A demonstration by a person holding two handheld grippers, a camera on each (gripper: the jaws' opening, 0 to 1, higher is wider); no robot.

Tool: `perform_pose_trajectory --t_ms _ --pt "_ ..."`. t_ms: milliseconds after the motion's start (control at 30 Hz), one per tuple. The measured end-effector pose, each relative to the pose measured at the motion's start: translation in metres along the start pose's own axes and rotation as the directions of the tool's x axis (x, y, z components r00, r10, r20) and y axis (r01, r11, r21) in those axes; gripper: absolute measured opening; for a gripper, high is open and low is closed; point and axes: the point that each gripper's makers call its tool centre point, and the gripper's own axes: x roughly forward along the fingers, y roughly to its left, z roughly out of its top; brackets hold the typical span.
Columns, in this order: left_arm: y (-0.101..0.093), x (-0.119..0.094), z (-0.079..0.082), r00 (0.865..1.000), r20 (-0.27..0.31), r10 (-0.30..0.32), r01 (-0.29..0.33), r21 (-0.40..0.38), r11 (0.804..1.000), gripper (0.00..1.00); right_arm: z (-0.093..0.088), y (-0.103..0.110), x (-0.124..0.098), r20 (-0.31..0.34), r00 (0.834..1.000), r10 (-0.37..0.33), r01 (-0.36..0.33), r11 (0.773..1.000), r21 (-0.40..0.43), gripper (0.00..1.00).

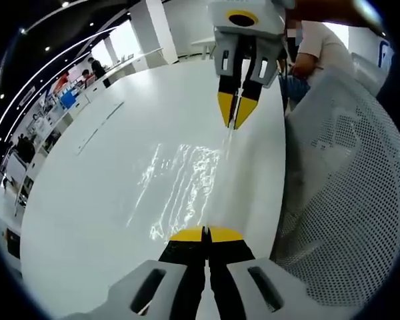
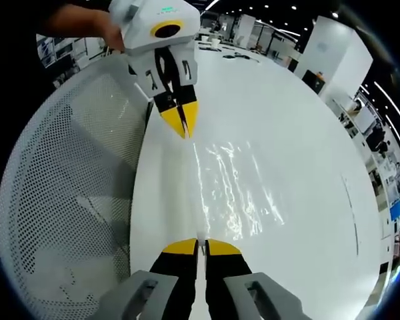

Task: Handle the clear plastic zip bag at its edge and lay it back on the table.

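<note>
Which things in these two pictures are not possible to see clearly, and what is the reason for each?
- Clear plastic zip bag: left gripper view shows mostly glare; its outline and zip edge are lost on the white table.
- Left gripper and right gripper: pinched edge too thin to see between closed tips.
- Mesh chair: right gripper view, cut off by the edge.
- Background people: left gripper view, too small.

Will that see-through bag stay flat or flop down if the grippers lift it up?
Probably flop: the clear plastic zip bag looks thin, with wrinkly shine lines. It likely weighs very little, since the left gripper and right gripper pinch only its edge. The glossy film might be slippery, though I can't be sure.
</note>
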Motion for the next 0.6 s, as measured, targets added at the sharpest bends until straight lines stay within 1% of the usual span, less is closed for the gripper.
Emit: perform_pose_trajectory --t_ms 67,133,200,233,333,367,500,600 --pt "-0.001 -0.001 0.000 1.000 0.003 -0.005 0.005 0.003 1.000 0.00 0.000 -0.001 0.000 0.005 1.000 -0.006 0.006 1.000 0.001 0.00" --pt "0.000 -0.001 0.000 1.000 0.010 0.006 -0.006 0.024 1.000 0.00 0.002 -0.001 -0.001 0.018 1.000 -0.009 0.008 1.000 0.007 0.00" --pt "-0.001 -0.001 0.000 1.000 0.016 0.000 0.000 0.027 1.000 0.00 0.006 -0.004 -0.001 0.044 0.999 -0.031 0.031 0.999 0.012 0.01" --pt "0.000 -0.001 0.000 1.000 0.020 0.005 -0.006 0.047 0.999 0.00 0.008 -0.003 -0.002 0.053 0.998 -0.026 0.026 1.000 0.014 0.01" --pt "-0.003 0.000 0.003 0.999 0.032 -0.001 -0.001 0.065 0.998 0.00 0.016 0.001 -0.004 0.090 0.996 -0.015 0.013 1.000 0.015 0.02" --pt "-0.002 -0.001 0.005 0.999 0.035 0.011 -0.014 0.094 0.995 0.00 0.018 0.002 -0.004 0.101 0.995 -0.013 0.012 1.000 0.015 0.03" --pt "-0.002 0.001 0.008 0.999 0.046 0.012 -0.017 0.116 0.993 0.00 0.029 0.005 -0.007 0.142 0.990 -0.001 -0.002 1.000 0.023 0.06" --pt "0.000 0.001 0.009 0.999 0.049 0.018 -0.025 0.142 0.990 0.00 0.034 0.002 -0.008 0.159 0.987 -0.009 0.005 1.000 0.028 0.07"
